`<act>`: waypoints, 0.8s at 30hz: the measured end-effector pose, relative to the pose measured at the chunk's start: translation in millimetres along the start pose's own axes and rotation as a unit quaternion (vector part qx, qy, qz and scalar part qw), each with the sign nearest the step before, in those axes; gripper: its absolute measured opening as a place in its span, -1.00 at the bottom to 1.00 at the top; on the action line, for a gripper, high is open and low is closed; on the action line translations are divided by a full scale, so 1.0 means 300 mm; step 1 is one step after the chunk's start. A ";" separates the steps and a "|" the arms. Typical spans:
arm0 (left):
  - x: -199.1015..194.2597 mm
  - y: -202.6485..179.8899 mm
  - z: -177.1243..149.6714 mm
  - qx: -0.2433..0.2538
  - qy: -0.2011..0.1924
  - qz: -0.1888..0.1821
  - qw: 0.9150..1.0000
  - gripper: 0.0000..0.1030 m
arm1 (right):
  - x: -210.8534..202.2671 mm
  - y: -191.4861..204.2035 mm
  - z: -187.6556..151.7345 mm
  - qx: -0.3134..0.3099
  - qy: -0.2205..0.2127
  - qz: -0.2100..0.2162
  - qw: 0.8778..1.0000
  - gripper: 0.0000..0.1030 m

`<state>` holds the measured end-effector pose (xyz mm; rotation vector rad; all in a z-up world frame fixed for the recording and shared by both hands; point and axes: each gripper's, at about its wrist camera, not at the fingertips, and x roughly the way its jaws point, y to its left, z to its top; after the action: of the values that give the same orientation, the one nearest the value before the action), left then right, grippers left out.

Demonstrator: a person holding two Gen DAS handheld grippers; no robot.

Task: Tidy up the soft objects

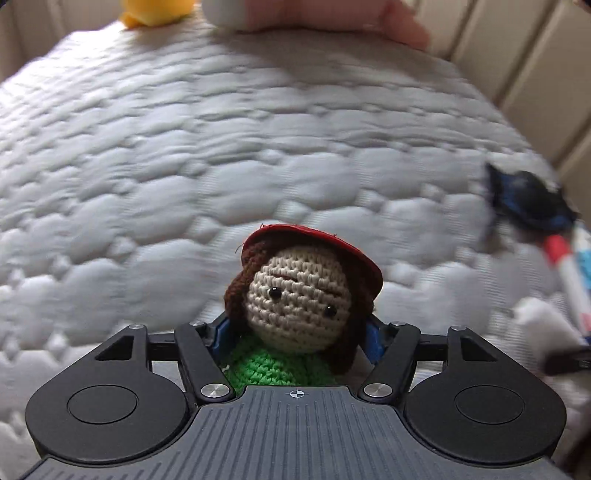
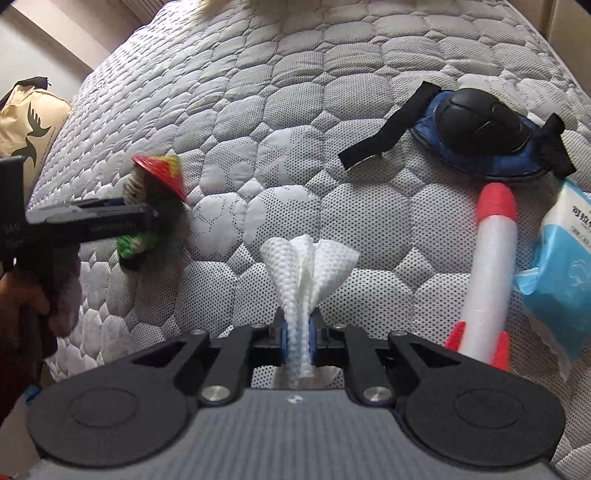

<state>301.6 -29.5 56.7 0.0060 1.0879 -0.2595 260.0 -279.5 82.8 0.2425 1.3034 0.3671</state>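
Note:
A crochet doll (image 1: 295, 291) with a red hat, brown hair and a green body sits between the blue pads of my left gripper (image 1: 297, 332), which is shut on its body just under the head. The right wrist view shows the same doll (image 2: 159, 177) lifted off the mattress in my left gripper (image 2: 147, 218). My right gripper (image 2: 298, 332) is shut on a bunched white textured cloth (image 2: 308, 258), which fans out above the pads. A hand (image 2: 22, 306) holds the left tool's handle.
On the quilted mattress (image 2: 295, 110) lie a red-and-white foam rocket (image 2: 487, 273), a blue and black eye mask (image 2: 480, 129) with straps, and a blue wipes packet (image 2: 557, 251). A yellow plush (image 1: 155, 11) and a pink soft item (image 1: 332, 18) sit at the far edge. A beige bag (image 2: 26, 125) stands beside the bed.

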 end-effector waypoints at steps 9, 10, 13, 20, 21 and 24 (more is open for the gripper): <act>0.024 -0.259 -0.117 0.106 0.026 -0.056 0.992 0.68 | -0.053 0.000 0.021 -0.012 -0.032 -0.017 0.999 -0.72; 0.015 -0.258 -0.119 0.110 0.022 -0.053 0.992 0.75 | -0.059 0.004 0.028 -0.015 -0.039 -0.021 0.999 -0.73; -0.032 -0.218 -0.122 0.084 0.015 -0.055 0.995 0.83 | -0.071 0.017 0.063 -0.016 -0.061 -0.019 0.998 -0.73; -0.084 -0.095 -0.166 -0.003 0.035 -0.057 0.998 0.91 | -0.003 0.105 0.154 0.068 -0.028 0.191 0.979 -0.73; -0.088 -0.082 -0.178 -0.009 0.040 -0.056 0.998 0.92 | 0.031 0.122 0.155 0.077 -0.010 0.202 0.976 -0.73; -0.092 -0.047 -0.215 -0.020 0.059 -0.051 0.997 0.92 | 0.108 0.142 0.136 0.092 0.027 0.188 0.977 -0.73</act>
<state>230.1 -29.0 52.3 -0.0712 1.2118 -0.3317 301.1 -226.4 80.1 0.6440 1.3461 0.5773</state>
